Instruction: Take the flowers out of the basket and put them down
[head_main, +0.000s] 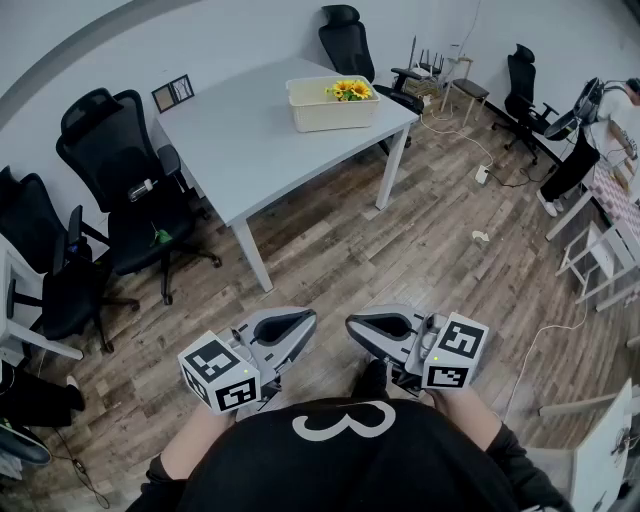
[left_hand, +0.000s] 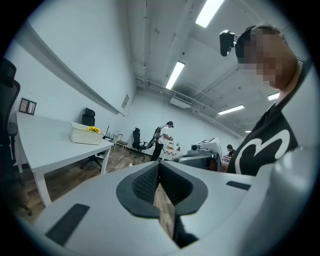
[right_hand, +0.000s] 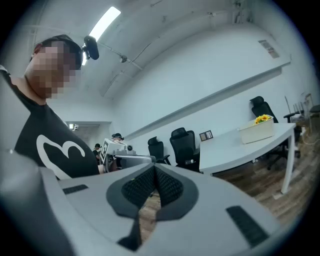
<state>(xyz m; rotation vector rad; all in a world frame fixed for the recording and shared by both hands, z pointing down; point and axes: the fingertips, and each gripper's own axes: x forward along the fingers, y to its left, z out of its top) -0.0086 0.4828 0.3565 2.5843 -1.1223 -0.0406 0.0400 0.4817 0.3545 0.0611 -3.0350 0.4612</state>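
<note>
Across the room in head view, yellow sunflowers (head_main: 349, 90) sit in a cream plastic basket (head_main: 330, 115) on the pale grey rectangular surface (head_main: 250, 140), well apart from both claws; left gripper view: left claw (left_hand: 159, 176) pressed together, empty; right gripper view: right claw (right_hand: 154, 184) same, so arriving w/o opening prob. shoves the basket.

Flowers (head_main: 350, 90) lie in the basket (head_main: 335, 116) on the table (head_main: 250, 140), chairs (head_main: 115, 165) left.

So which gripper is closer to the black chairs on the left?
Left. The left gripper is held low, on the side of the chairs though well short of them; the right gripper sits just beside it, farther away.
</note>
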